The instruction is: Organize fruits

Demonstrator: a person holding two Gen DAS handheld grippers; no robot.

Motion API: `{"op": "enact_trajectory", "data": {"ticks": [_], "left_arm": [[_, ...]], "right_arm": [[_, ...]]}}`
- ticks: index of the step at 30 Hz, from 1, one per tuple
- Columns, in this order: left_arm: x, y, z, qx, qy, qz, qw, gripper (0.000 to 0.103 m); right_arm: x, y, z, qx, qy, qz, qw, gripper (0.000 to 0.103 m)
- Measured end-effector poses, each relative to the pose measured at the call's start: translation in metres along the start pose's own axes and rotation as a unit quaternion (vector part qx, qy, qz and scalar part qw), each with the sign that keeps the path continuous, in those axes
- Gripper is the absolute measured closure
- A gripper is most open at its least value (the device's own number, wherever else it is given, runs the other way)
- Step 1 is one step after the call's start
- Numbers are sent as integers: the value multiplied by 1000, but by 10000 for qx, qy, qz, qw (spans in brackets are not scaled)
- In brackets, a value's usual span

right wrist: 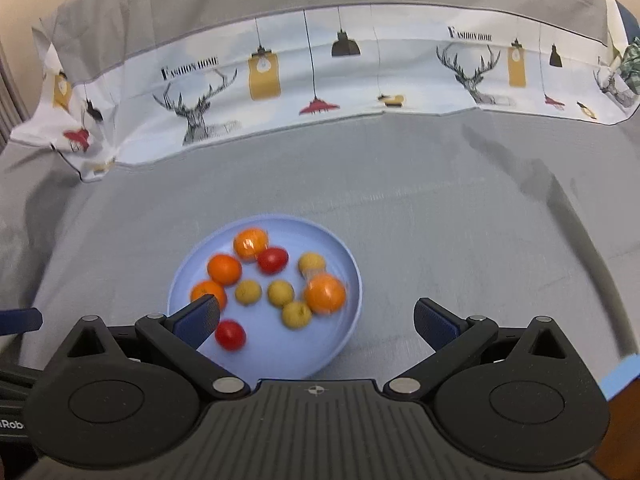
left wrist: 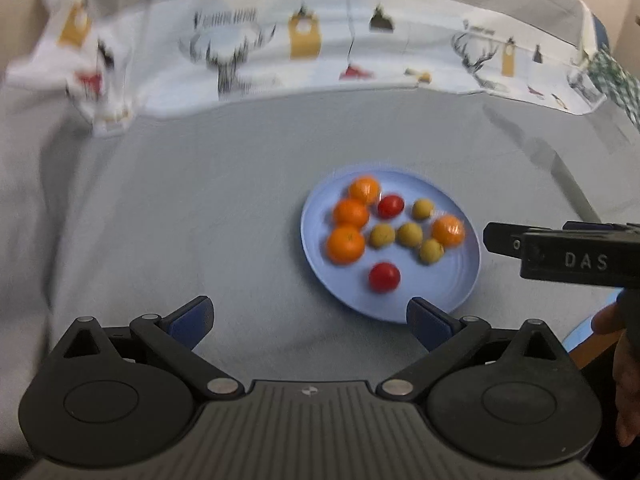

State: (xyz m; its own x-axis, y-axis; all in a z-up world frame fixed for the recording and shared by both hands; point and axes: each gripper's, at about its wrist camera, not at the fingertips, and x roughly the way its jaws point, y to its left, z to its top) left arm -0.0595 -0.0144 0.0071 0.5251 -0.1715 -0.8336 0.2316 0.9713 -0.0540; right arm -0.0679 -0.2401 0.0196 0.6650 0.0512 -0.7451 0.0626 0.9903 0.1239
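Observation:
A light blue plate (left wrist: 440, 292) lies on the grey cloth, right of centre in the left wrist view. It holds several oranges (left wrist: 346, 244), two red tomatoes (left wrist: 384, 277) and several small yellow-brown fruits (left wrist: 410, 234). My left gripper (left wrist: 308, 308) stands open at the plate's near left, with only cloth between its fingers. The black side of my right gripper (left wrist: 568, 258) reaches in at the plate's right. In the right wrist view my right gripper (right wrist: 316, 308) is open over the near half of the plate (right wrist: 280, 352). Its left finger (right wrist: 198, 320) covers part of an orange (right wrist: 206, 290).
A grey tablecloth (right wrist: 460, 240) has a printed strip of deer and lamps (right wrist: 280, 80) across the far side. The rim of a second blue plate (right wrist: 620, 376) shows at the near right. A person's hand (left wrist: 624, 360) holds the right tool. Open cloth lies left of the plate.

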Motion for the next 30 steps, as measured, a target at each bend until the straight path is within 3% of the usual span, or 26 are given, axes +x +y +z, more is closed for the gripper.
{"op": "enact_trajectory", "data": {"ticks": [3,6,16,30], "left_arm": [[15,7,7,-234,234,-57,9994,0],[23,4,11,-117,311,-61,9994,0],[34,-9,11,4,314,-31,9995,0],[33,4,15,-350,233,157,9990,0]], "right_arm": [[13,4,-1,-182,135,-164,9996,1],[22,6,0,-210,263,-242,9991,1],[29,12,0,-384,321,-283,9983,1],[28,6,1,-183,287,-339,9988,1]]}}
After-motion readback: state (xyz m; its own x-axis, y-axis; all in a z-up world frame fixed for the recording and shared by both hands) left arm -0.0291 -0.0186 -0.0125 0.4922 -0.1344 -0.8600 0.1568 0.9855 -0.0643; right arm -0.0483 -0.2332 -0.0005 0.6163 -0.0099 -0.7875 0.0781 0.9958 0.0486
